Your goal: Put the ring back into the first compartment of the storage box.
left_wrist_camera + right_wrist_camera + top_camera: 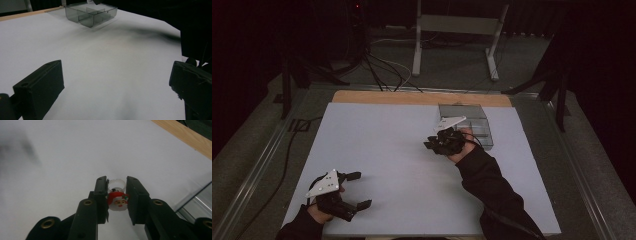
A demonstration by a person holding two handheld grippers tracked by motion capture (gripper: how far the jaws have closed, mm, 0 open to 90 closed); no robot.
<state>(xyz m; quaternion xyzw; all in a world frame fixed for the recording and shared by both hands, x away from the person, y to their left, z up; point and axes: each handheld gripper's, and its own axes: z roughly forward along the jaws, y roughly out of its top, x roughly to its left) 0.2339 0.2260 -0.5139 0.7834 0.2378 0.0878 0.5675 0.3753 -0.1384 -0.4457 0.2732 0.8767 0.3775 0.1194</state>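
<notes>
Left gripper (357, 190) rests near the white table's (377, 150) front edge, jaws wide, bare surface ahead. Right gripper (117, 195), mid-table, clamps a Santa ring (118, 201) beside the clear divided tray (482, 120) near the far wooden edge (412, 97).

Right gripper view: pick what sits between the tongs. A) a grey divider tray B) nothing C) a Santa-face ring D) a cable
C: the right tongs are closed on a small Santa-face ring with a clear band, held above the white table.
</notes>
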